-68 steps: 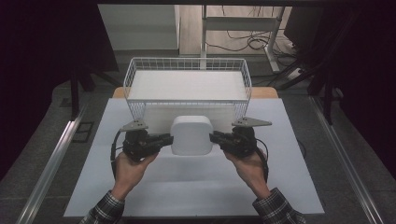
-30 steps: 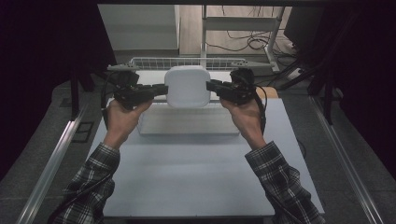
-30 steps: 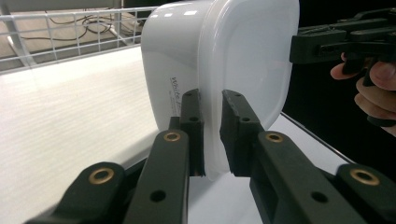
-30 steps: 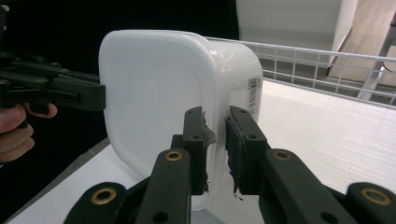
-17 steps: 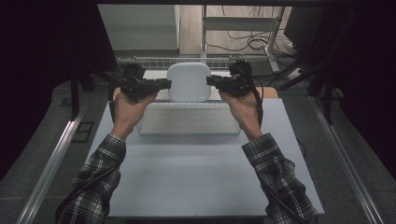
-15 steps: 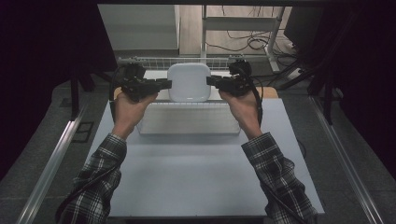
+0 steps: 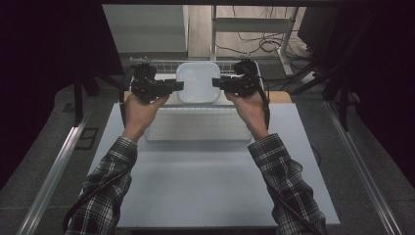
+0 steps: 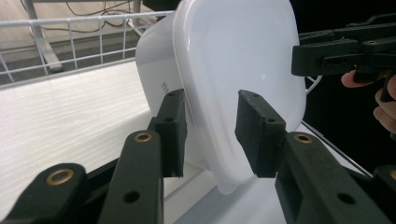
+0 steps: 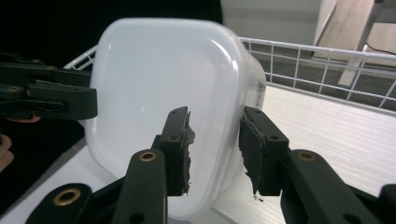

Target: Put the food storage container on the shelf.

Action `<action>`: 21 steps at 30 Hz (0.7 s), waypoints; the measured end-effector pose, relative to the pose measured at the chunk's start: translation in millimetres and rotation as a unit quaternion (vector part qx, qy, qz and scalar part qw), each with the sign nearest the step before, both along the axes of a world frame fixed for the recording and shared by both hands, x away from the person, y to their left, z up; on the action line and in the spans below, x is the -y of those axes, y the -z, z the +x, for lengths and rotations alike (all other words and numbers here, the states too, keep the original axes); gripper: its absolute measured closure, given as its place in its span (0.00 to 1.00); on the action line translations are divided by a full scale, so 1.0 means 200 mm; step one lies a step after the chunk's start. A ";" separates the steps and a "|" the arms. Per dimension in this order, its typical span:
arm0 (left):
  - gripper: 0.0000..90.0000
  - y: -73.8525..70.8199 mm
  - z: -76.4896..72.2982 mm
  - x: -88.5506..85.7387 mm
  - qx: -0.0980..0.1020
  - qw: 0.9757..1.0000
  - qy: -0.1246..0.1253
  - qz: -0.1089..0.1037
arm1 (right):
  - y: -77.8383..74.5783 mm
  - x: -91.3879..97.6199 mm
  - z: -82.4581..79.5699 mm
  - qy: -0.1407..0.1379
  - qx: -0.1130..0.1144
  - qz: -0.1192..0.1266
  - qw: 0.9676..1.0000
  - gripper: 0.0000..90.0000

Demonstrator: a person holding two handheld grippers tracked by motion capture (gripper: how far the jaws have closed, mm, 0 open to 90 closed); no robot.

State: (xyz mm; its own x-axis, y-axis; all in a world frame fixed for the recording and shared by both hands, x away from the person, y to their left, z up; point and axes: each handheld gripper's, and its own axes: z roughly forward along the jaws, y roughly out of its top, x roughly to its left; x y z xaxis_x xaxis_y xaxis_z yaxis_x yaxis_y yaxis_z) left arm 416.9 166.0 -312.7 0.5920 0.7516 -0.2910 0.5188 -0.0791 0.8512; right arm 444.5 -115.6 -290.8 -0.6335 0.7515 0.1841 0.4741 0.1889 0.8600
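I have the white plastic container (image 7: pixel 197 82) sitting between my two grippers, over the wire basket (image 7: pixel 166 63) at the far edge of the tabletop (image 7: pixel 205 181). In the gripper views its lower edge meets the white board inside the basket, and it looks tilted rather than flat on it. The left gripper (image 8: pixel 208 128) straddles the container's left rim and the right gripper (image 9: pixel 215 149) straddles the right rim, so the rim runs between each pair of fingers (image 8: pixel 170 133). Both sets of jaws have just been opening, and I see a gap between the pads and the plastic on each side: the fingers are open around the rim, not clamping it. Both hands sit equally near. The coming move, as I judge it, is a straight pull-back away from the container, each gripper along its own fingers, to avoid dragging the rim. The container looks empty; apart from it, the basket holds just its white board.
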 end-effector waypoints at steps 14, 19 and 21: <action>0.69 0.00 0.05 0.01 -0.010 1.000 -0.006 0.012 | 0.01 -0.01 0.04 0.002 -0.003 -0.004 1.000 0.65; 0.67 -0.01 0.09 0.01 -0.011 0.999 -0.017 0.025 | 0.01 -0.03 0.07 0.008 -0.009 -0.012 1.000 0.59; 0.66 -0.02 0.10 0.02 -0.007 0.999 -0.021 0.032 | 0.02 -0.03 0.08 0.009 -0.015 -0.011 1.000 0.55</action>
State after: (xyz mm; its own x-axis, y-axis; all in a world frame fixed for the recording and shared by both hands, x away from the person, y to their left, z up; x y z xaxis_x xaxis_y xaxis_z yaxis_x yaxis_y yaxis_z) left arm 437.2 162.0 -309.1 0.5560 0.7928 -0.2496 0.5339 -0.1105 0.8383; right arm 461.4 -109.5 -294.2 -0.6139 0.7672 0.1859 0.5032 0.1990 0.8409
